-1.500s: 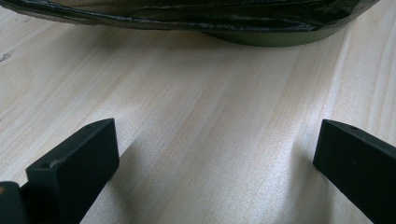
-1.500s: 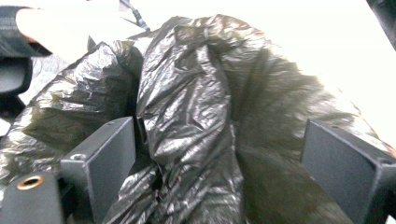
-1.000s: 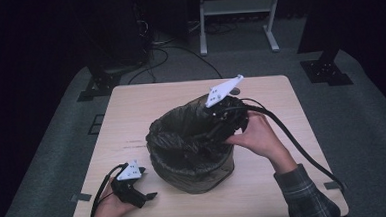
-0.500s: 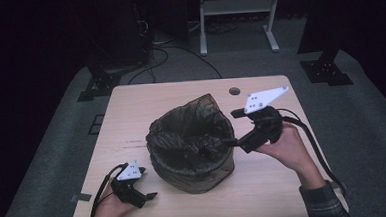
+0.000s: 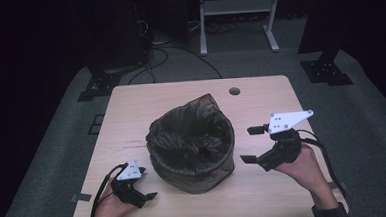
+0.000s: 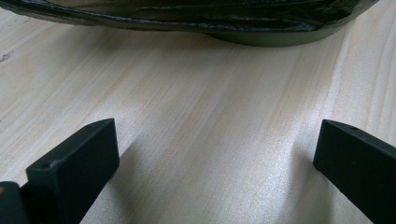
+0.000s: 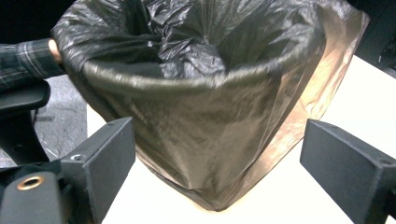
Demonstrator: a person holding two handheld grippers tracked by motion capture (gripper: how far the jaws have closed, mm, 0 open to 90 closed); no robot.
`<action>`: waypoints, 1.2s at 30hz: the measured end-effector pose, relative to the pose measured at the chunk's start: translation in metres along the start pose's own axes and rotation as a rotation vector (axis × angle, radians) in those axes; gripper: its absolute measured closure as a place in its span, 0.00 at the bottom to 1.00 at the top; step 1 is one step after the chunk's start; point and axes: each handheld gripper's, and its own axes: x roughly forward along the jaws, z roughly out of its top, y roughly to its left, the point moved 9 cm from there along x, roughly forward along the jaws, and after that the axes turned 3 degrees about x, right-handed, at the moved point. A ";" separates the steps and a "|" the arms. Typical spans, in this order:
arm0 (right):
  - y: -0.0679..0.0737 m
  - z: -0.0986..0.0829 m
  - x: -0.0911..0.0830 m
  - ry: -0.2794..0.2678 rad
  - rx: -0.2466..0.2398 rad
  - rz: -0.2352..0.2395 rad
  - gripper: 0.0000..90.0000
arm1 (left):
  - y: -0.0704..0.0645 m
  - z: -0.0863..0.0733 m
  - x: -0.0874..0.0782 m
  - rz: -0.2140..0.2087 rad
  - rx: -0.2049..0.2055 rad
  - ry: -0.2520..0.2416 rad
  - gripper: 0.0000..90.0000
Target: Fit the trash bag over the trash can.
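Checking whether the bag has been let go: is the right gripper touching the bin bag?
Apart. The high view shows bare table between the right gripper and the bin bag.

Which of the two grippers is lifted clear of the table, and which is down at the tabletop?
The right gripper is held up beside the lined bin, jaws open toward it. The left gripper sits low at the table edge, jaws open too.

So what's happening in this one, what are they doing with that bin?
A person at a wooden table is fitting a black bag into a small bin, its edge draped over the rim. Neither pair of tongs holds anything. The right tongs are open, off the bag to its right and pointing at it. The left tongs are open too, low over the table near the bin's base.
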 end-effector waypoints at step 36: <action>-0.001 -0.115 0.069 0.142 0.035 -0.018 0.10 | 0.000 0.000 0.000 0.000 -0.001 -0.001 0.00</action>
